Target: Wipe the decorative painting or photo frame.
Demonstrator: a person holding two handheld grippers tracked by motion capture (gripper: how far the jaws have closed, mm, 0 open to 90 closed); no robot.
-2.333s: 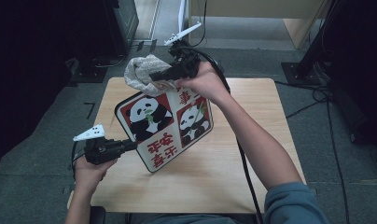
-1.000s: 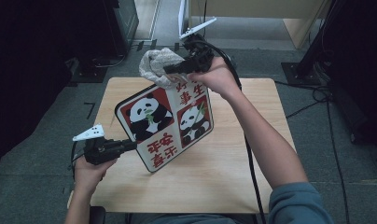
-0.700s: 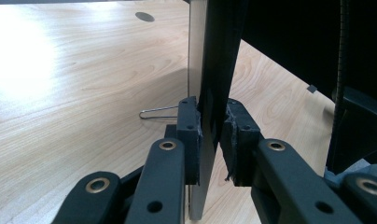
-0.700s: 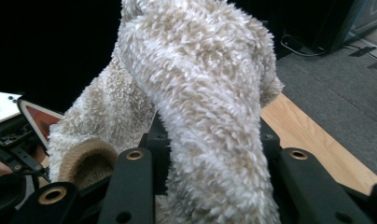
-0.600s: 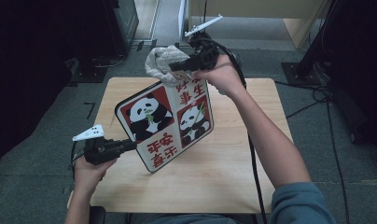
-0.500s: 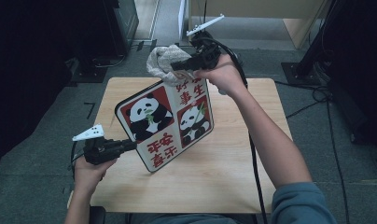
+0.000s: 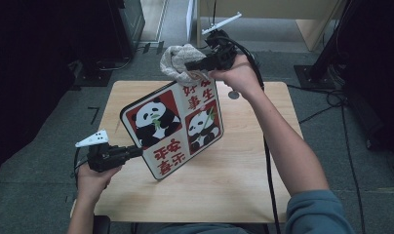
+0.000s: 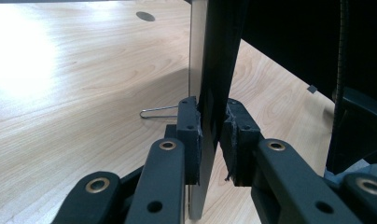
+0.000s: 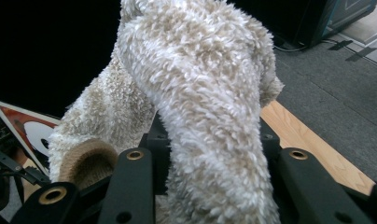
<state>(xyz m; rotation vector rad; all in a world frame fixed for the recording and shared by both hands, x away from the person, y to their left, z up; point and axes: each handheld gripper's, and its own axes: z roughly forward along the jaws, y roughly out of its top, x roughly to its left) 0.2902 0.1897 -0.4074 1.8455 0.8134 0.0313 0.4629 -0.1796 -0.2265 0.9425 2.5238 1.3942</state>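
A board printed with pandas and red characters (image 7: 178, 127) is held tilted above the wooden table (image 7: 244, 180). My left gripper (image 7: 136, 152) is shut on its lower left edge; in the left gripper view the pads (image 8: 191, 135) clamp the thin board (image 8: 210, 70) edge-on. My right gripper (image 7: 191, 65) is shut on a fluffy beige cloth (image 7: 178, 59) held just above the board's top edge. The right gripper view has the fuzzy cloth (image 9: 196, 93) bulging up between the jaws, with a corner of the board (image 9: 23, 128) at lower left.
A wire stand (image 8: 158, 112) lies on the table under the board. A small round hole (image 7: 233, 94) marks the far side of the table. Dark cabinets and cables ring the table on grey floor.
My right gripper has lifted the cloth up and to the right, from beside the board's top left corner to above its top edge. The left gripper and board stayed still.
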